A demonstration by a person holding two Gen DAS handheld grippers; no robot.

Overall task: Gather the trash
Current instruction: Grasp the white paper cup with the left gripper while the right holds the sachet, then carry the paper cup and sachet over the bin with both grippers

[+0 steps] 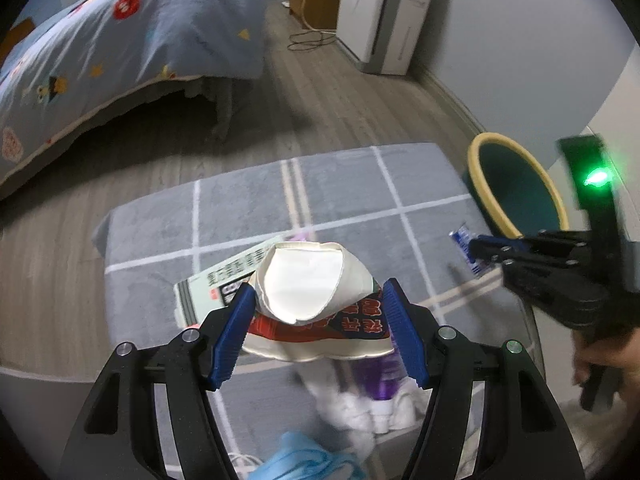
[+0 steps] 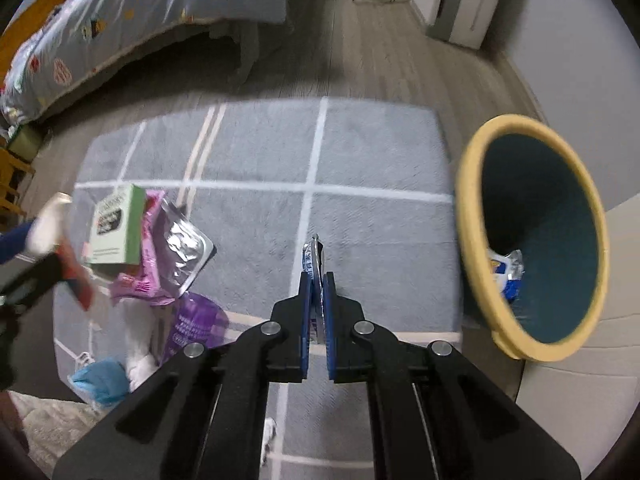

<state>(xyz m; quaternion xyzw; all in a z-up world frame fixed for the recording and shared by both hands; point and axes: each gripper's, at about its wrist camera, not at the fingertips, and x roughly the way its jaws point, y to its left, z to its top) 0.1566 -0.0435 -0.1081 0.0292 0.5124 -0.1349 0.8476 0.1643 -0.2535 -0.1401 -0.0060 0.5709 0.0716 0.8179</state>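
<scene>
One wrapper [image 2: 508, 272] lies already in the bin [image 2: 480, 216] at right, while the right claw [image 2: 316, 280] pinches a foil packet [image 2: 314, 252], the left claw [image 1: 316, 308] grips a crushed paper cup [image 1: 308, 284], and more trash [image 2: 160, 248] waits on the rug [image 2: 380, 152] lower left.

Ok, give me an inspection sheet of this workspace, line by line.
Surface: grey rug with white grid lines on wood floor.
Job's things: crushed paper cup; small foil wrapper; bin on its side, a wrapper inside.
Clutter: green box, purple packets, blue mask.
Grippers: left gripper shut on the cup; right gripper shut on the wrapper.
Cables: cord on floor.
Surroundings: bed, white appliance.
</scene>
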